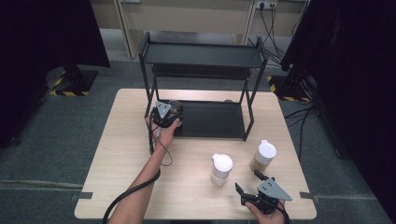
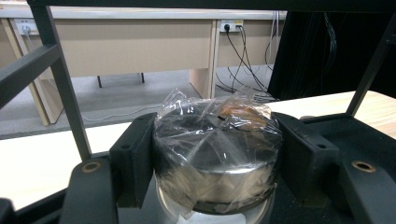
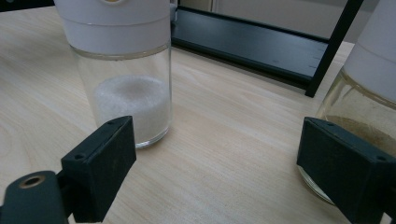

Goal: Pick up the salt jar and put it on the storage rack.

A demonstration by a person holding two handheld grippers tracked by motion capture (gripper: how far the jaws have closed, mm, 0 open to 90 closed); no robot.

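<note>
Jaws of the right gripper (image 1: 250, 187) stand wide apart and hold nothing, low over the near right part of the tabletop (image 1: 116, 154); in the right gripper view its two black pads (image 3: 100, 165) flank bare wood. Just beyond them stands a glass shaker (image 3: 123, 70) with a white cap, part-filled with white grains. To its right, close to the right pad, stands a second white-capped glass jar (image 3: 359, 107) holding a tan powder. In the high view the two containers stand near each other, upright, the tan one slightly farther back. Farther off, the left gripper (image 2: 212, 154) is clamped on a round metal tin wrapped in clear plastic film (image 2: 217, 149), one pad pressed against each side. The tin sits at the left end of the lower shelf of a black metal rack (image 1: 210, 121) standing at the far side of the tabletop. Behind the rack, on the floor, cables (image 2: 240, 60) run down from a wall socket.
</note>
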